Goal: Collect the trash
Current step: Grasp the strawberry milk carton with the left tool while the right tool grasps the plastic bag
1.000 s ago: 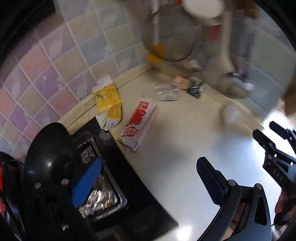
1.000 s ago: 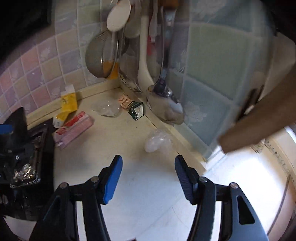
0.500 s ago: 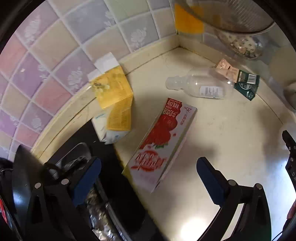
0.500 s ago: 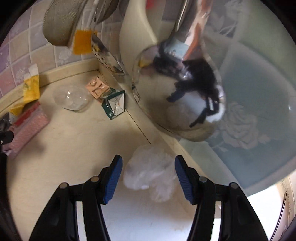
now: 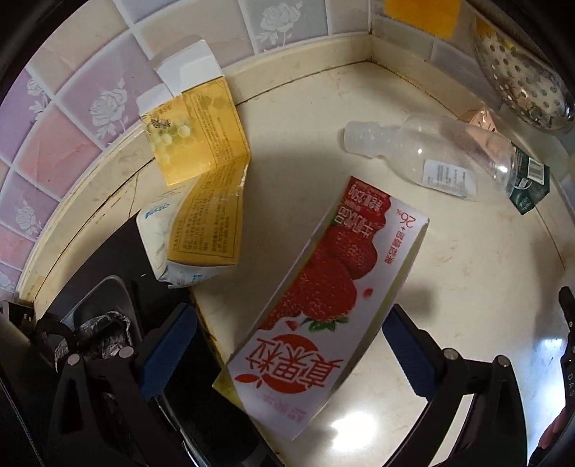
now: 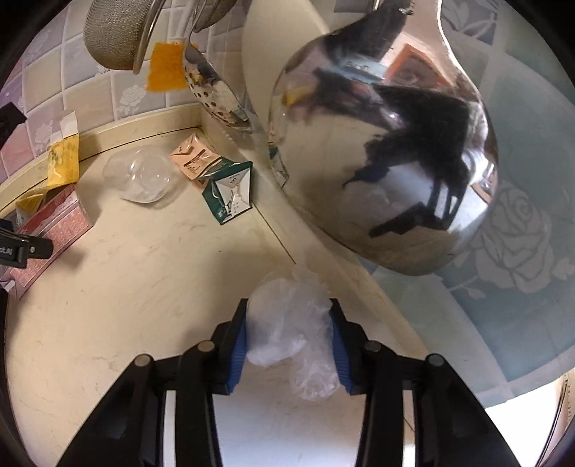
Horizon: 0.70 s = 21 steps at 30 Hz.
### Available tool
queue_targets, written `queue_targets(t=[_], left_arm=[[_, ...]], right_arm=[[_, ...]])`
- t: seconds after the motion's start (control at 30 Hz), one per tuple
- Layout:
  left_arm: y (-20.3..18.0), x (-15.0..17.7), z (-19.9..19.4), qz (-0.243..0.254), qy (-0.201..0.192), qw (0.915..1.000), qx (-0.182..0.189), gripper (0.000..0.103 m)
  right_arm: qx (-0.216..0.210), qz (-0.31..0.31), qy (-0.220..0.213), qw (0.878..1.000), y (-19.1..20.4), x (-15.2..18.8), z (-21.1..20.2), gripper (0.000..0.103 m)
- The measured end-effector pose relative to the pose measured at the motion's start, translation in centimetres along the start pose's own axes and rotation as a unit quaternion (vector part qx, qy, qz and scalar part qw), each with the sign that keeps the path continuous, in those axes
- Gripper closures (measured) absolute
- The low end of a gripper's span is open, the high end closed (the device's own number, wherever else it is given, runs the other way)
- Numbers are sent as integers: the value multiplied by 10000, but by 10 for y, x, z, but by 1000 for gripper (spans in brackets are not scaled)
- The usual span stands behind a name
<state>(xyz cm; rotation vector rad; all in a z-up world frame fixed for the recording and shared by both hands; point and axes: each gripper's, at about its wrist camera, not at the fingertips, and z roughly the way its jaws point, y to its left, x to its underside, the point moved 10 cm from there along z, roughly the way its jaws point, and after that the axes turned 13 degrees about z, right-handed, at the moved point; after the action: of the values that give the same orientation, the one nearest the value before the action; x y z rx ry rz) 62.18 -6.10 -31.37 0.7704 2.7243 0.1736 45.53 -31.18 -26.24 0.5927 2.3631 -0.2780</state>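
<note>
Sitting squeezed between the blue pads of the right gripper (image 6: 288,334) is a crumpled clear plastic bag (image 6: 293,323), so that gripper is clamped on it, right at the near edge of the cream countertop (image 6: 143,287), close to where the counter meets the blue rose-tile wall (image 6: 521,251). A big shiny ladle (image 6: 384,161) is hung just above and beyond it, with a mesh strainer (image 6: 115,32) and a perforated skimmer (image 6: 212,93) further left on the same wall.

Over on the left side, the left gripper (image 5: 287,345) is spread wide, and the near end of a strawberry milk carton (image 5: 323,309) is seen between its fingers, lying flat and angled away to the far right. Whether the pads are touching the carton can't really be told; a gap is visible on the left one at least.

More trash is scattered further back: a flattened yellow honeycomb box (image 5: 201,169) is propped against the pink-and-lilac tiles, with a white and blue pouch (image 5: 161,244) tucked under it. An empty clear plastic bottle (image 5: 431,158) is lying on its side toward the far corner, and a small green carton (image 6: 230,194) and a pinkish packet (image 6: 194,161) are wedged next to it. A black stove surface with crumpled foil (image 5: 97,337) is seen at the near left.
</note>
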Motion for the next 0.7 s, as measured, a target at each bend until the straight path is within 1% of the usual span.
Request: queue_targets(t=[0.07, 0.1, 0.13, 0.17, 0.2, 0.23, 0.3, 0.43, 0.57, 0.7], left_arm=[[-3, 1, 5, 83, 84, 9999, 54, 1], [-7, 1, 6, 149, 103, 9998, 112, 8], [-10, 0, 8, 235, 102, 9996, 141, 20], [-13, -1, 5, 240, 18, 9995, 206, 27], [-16, -1, 4, 232, 10, 9995, 230, 34], [-18, 1, 3, 203, 27, 9995, 236, 38], [-22, 5, -2, 196, -3, 9997, 158, 48], [-29, 18, -18, 96, -134, 9999, 49, 49], [-34, 28, -44, 37, -251, 9997, -34, 50], [-42, 45, -86, 55, -427, 9989, -176, 50]], right_arm=[[-43, -3, -2, 10000, 0, 0, 0, 66], [-67, -7, -5, 10000, -1, 0, 0, 67], [-69, -41, -19, 10000, 0, -1, 0, 68], [-65, -77, -38, 9999, 2, -2, 1, 69], [-55, -117, -68, 9999, 2, -1, 0, 69], [-47, -145, -93, 9998, 3, 0, -1, 70], [-75, -161, -76, 9998, 6, 1, -1, 71], [-210, -149, -26, 9997, 12, 3, -10, 72], [-363, -212, -75, 9991, 20, 5, -28, 72], [-610, -217, -142, 9978, 27, 8, -61, 72]])
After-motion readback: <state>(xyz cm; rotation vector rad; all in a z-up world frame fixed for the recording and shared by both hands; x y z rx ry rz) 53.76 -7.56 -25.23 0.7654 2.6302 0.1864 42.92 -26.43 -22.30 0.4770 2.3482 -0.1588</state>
